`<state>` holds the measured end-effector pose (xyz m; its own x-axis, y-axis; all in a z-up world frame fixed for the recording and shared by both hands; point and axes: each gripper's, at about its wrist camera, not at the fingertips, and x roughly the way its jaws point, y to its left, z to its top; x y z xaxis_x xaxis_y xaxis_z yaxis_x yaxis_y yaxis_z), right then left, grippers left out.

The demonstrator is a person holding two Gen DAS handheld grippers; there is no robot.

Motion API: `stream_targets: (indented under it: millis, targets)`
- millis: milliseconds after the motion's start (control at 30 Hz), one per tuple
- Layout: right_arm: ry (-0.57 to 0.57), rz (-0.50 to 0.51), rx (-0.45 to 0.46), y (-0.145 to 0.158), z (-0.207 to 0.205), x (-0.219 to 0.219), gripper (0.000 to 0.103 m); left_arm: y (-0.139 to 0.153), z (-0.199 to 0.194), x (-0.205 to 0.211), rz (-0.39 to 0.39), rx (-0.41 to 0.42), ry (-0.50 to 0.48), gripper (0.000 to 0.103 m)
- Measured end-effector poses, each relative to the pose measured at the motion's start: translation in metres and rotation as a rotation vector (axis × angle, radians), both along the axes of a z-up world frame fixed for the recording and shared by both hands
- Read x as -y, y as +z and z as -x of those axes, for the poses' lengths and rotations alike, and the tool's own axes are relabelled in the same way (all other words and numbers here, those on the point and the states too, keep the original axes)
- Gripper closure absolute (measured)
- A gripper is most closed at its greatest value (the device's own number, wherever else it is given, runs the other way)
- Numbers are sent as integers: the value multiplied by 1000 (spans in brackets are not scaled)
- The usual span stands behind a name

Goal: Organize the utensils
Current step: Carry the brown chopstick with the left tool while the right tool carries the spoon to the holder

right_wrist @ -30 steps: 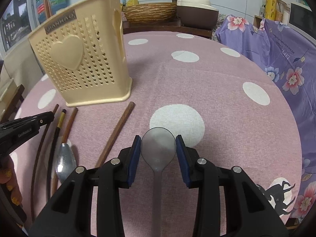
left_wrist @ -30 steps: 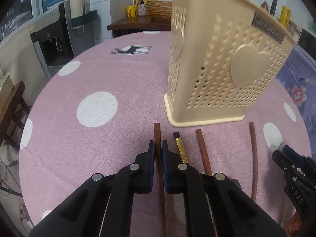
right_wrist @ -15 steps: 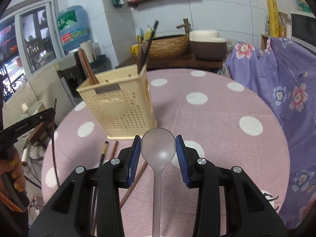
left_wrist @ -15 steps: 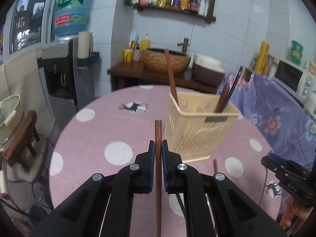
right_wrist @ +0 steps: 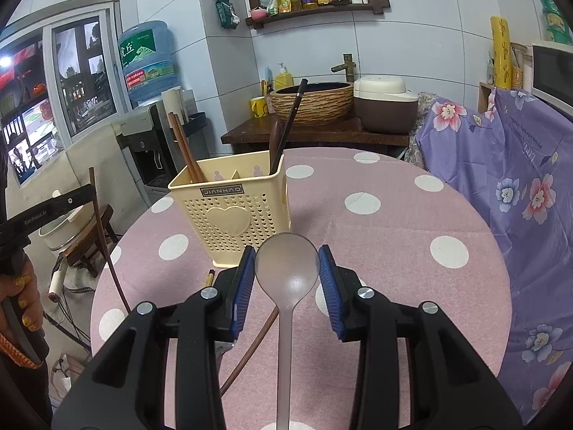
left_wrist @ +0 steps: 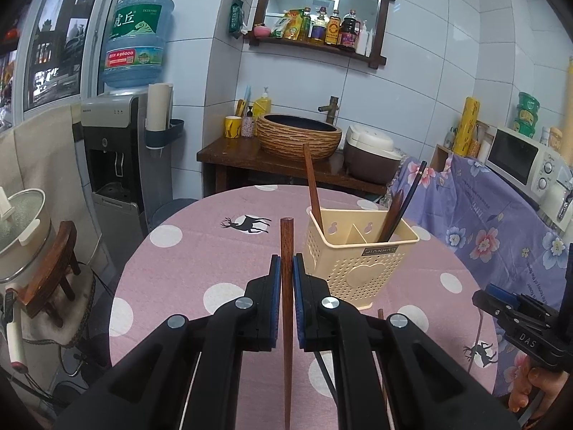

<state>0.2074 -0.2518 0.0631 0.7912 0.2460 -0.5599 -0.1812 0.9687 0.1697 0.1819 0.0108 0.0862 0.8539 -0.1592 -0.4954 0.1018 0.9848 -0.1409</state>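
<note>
Pink polka-dot cloth covers the round surface (left_wrist: 200,251) where our cream utensil holder (left_wrist: 358,261) stands with a few sticks already upright in it. Our left tongs (left_wrist: 287,276) are pressed onto a brown wooden chopstick (left_wrist: 287,308), raised above the cloth just left of the holder; our right tongs (right_wrist: 287,279) pinch a translucent grey spoon (right_wrist: 286,268) by its bowl edges. That smooth bowl could slip or twist as we tilt it toward a compartment, and the long chopstick might knock the light holder over. Only our right view shows chopsticks (right_wrist: 247,351) lying loose on the cloth; our left view shows the holder's inner dividers more plainly.
</note>
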Motion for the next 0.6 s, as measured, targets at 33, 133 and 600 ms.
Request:
stream_targets:
  millis: [33, 133, 600]
  targets:
    - [0, 1, -1, 0, 0, 0, 66, 0, 0, 0, -1, 1, 0, 95]
    - [0, 5, -1, 0, 0, 0, 66, 0, 1, 0, 0, 2, 0, 95]
    - [14, 11, 17, 11, 0, 0, 66, 13, 5, -5, 21, 25, -12, 95]
